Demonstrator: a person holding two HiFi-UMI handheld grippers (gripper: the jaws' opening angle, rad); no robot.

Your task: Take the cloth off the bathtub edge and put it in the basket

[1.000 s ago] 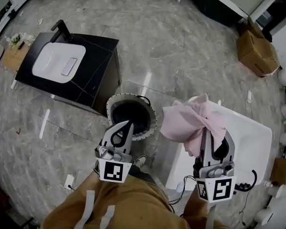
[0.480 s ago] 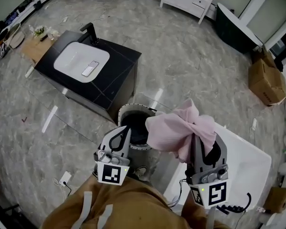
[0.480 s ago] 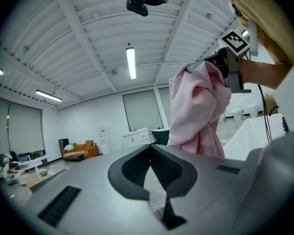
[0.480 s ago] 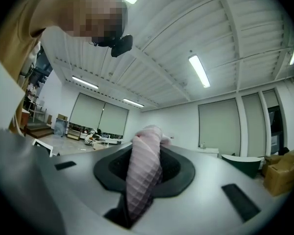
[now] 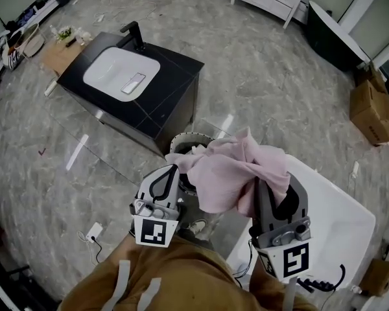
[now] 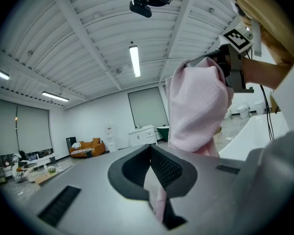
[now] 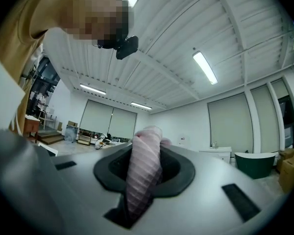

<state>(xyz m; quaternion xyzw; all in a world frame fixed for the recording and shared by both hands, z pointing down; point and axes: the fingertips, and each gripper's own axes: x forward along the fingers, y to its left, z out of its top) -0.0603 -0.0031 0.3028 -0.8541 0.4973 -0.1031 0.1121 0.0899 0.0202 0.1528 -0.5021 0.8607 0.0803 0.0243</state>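
A pink cloth hangs bunched from my right gripper, whose jaws are shut on it and point upward. In the right gripper view the cloth fills the gap between the jaws. Its loose folds drape left over the round basket, hiding most of the rim, and reach the tip of my left gripper. The left gripper is shut and holds nothing. Its own view shows the cloth hanging from the right gripper. The white bathtub lies below and to the right.
A black vanity with a white sink and a black tap stands to the basket's upper left. A dark tub and cardboard boxes are further right. The floor is grey marble; a cable and socket lie at lower left.
The right gripper has carried the cloth left, from above the bathtub edge to over the basket, which it now largely covers. The left gripper has kept its place and stayed shut.
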